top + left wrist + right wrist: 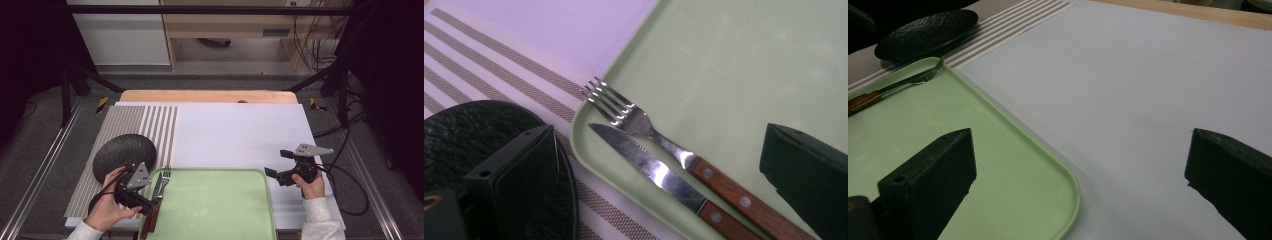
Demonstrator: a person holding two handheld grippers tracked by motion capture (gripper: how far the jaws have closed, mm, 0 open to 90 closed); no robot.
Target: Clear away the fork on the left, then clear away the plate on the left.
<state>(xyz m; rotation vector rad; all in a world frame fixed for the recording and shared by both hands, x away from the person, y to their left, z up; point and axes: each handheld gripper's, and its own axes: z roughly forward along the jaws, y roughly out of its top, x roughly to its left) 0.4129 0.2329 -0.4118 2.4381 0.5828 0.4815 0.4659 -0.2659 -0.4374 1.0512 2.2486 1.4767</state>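
Observation:
A fork [165,175] and a knife [158,186], both with wooden handles, lie side by side at the left end of a green tray [215,205]. My left gripper [149,204] hovers over their handles. In the left gripper view its jaws stand wide apart, with the fork [644,125] and knife [649,167] lying untouched on the tray [734,65] between them. My left gripper [659,132] is open. My right gripper [277,163] is open just past the tray's right end, with nothing between its fingers. In the right gripper view it [1080,137] looks over the tray corner [998,165] and white mat.
A black textured round plate [125,152] rests on a striped placemat [125,125] left of the tray, close to my left hand. A white mat [240,135] covers the table behind the tray. A wooden table edge [210,96] runs along the back.

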